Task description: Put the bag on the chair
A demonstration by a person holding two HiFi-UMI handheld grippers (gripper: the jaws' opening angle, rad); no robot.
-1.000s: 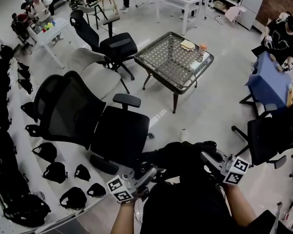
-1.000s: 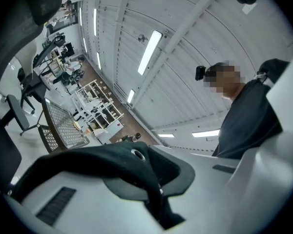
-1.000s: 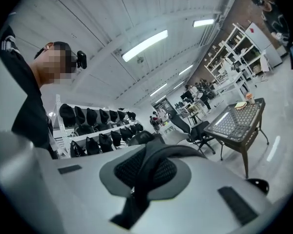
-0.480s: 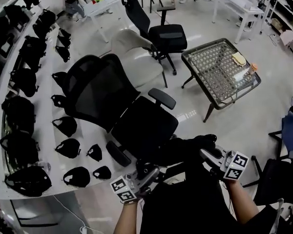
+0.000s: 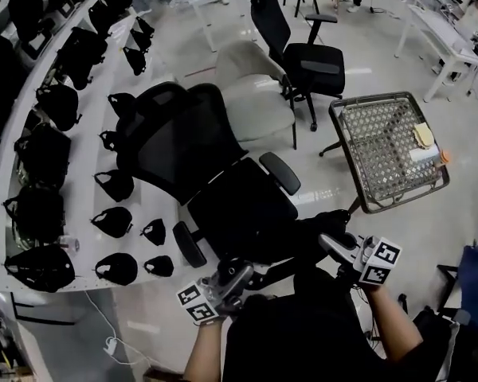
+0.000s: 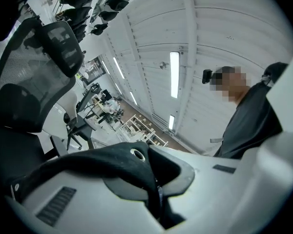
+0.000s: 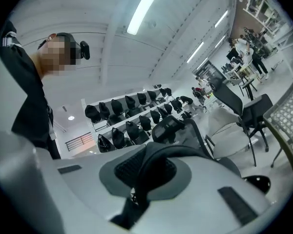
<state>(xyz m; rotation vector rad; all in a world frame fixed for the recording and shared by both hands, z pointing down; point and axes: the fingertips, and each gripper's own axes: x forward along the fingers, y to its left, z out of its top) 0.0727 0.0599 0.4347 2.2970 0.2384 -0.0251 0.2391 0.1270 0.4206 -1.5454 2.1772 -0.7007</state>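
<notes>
Both hands are in on it! The left gripper (image 5: 229,278) has its fingers (image 6: 78,199) clamped tight on a black strap with a metal eyelet (image 6: 115,161). The right gripper (image 5: 334,245) pinches a second black strap (image 7: 154,172) just as firmly. The soft black bag (image 5: 315,231) hangs between them, at the near right edge of the black mesh-backed office chair (image 5: 223,189).

A long white shelf (image 5: 81,217) curved along the left, and black bags (image 5: 113,222) lay on it in rows. On the pale floor (image 5: 418,241) stood a black office chair (image 5: 239,209), a white chair (image 5: 255,94) and another black chair (image 5: 309,58). A wire-mesh table (image 5: 374,138) stood beside them, carrying a yellowish item (image 5: 423,135) and an orange cup (image 5: 444,157).
</notes>
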